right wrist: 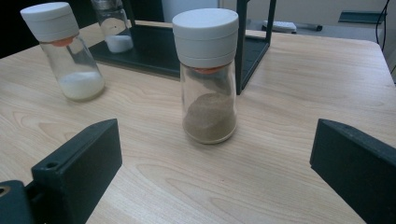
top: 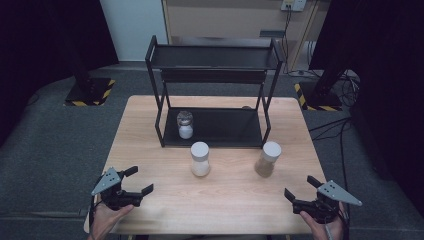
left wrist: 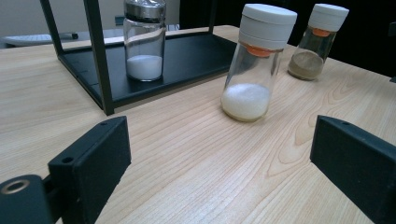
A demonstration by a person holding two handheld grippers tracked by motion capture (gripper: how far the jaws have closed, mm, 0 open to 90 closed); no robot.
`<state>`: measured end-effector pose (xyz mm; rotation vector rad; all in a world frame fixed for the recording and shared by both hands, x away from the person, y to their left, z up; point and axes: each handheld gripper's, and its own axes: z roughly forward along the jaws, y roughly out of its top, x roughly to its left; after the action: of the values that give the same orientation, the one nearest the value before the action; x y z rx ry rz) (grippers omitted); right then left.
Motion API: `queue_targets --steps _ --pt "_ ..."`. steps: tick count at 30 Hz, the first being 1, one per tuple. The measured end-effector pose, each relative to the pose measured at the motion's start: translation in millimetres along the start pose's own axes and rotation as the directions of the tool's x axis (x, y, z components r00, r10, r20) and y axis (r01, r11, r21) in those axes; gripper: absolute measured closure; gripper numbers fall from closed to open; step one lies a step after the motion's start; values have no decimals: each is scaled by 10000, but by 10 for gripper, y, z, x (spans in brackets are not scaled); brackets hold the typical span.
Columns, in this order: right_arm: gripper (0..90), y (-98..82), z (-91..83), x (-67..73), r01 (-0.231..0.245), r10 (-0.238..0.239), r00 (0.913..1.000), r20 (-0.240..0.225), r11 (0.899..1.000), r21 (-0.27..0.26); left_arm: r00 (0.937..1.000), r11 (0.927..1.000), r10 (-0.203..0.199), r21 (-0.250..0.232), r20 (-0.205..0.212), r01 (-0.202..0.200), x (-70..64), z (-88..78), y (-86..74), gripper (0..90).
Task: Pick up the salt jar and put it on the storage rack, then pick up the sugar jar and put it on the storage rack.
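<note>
Two white-capped glass shakers stand on the wooden table in front of a black two-tier rack (top: pixel 215 141): one with white powder (top: pixel 200 159) (left wrist: pixel 254 70) (right wrist: pixel 70 51) and one with brown powder (top: pixel 268 159) (right wrist: pixel 208 79) (left wrist: pixel 316 44). A metal-capped shaker with white grains (top: pixel 185 125) (left wrist: pixel 144 42) sits on the rack's lower shelf at its left. My left gripper (top: pixel 139 181) (left wrist: pixel 219 163) is open near the table's front left corner, empty. At the front right my right gripper (top: pixel 301 188) (right wrist: pixel 215 168) is open too, facing the brown shaker with nothing between its jaws.
The rack's upper shelf (top: pixel 215 56) is bare, as is the right part of its lower shelf. Dark curtains, stand bases with yellow-black tape (top: pixel 90 92) and cables (top: pixel 335 125) lie on the grey floor around the table (top: pixel 230 210).
</note>
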<state>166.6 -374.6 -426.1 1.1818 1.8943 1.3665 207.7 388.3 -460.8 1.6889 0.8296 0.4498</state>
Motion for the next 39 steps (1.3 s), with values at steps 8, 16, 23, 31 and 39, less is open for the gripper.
queue_targets --steps 8,16,23,31,39 --pt "23 2 11 -3 19 -19 10000 -23 10000 14 9998 9998 -172 -82 -34 172 25 -6 -24 40" --pt "24 2 11 -4 12 -12 10000 -23 10000 25 9996 9996 -270 -101 -47 270 35 -10 -30 40" --pt "23 1 -4 0 -34 34 10000 14 10000 -6 9995 9995 -306 -103 -3 306 43 -2 -31 41" --pt "23 -1 4 -6 -36 36 10000 23 10000 46 9992 9992 -388 -16 24 388 49 14 -21 41" --pt "25 -12 5 -22 -141 141 9999 37 9999 37 9992 9992 -393 13 19 393 44 19 -18 41"
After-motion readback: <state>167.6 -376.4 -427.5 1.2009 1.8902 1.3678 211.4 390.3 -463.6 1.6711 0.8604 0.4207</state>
